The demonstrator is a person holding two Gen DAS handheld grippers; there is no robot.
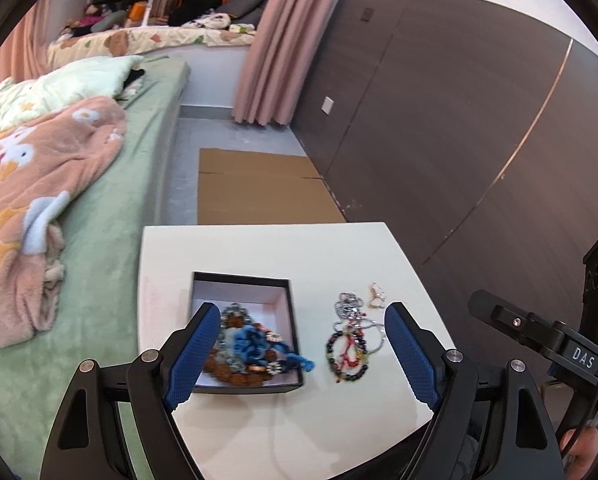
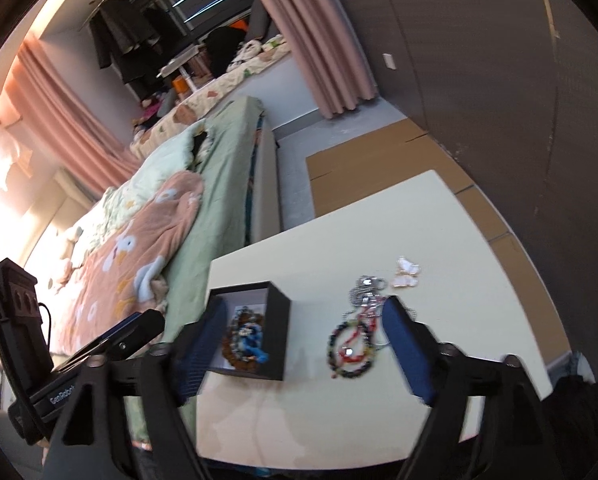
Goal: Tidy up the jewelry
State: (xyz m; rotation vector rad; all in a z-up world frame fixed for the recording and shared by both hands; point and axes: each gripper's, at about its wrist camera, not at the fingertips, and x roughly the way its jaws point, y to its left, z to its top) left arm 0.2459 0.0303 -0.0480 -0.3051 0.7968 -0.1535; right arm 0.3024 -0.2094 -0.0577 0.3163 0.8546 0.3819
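Observation:
A black jewelry box [image 1: 243, 280] with a white lining stands on the white table [image 1: 259, 248]. It holds a blue braided piece [image 1: 259, 342] and brown and grey beaded pieces. To its right on the table lie a dark beaded bracelet with a red cord [image 1: 347, 354], a silver chain [image 1: 349, 304] and a pale butterfly piece [image 1: 377, 294]. My left gripper [image 1: 303, 352] is open and empty above the box and bracelet. My right gripper [image 2: 303, 344] is open and empty above the box [image 2: 277, 320], the bracelet [image 2: 349, 350], the chain [image 2: 365, 286] and the butterfly piece [image 2: 407, 272].
A bed with green sheets [image 1: 111, 216] and a pink duck blanket [image 1: 39, 184] lies left of the table. Flat cardboard [image 1: 259, 188] lies on the floor beyond it. A dark wood-panel wall [image 1: 459, 120] runs along the right. The right gripper's body [image 1: 559, 340] shows at right.

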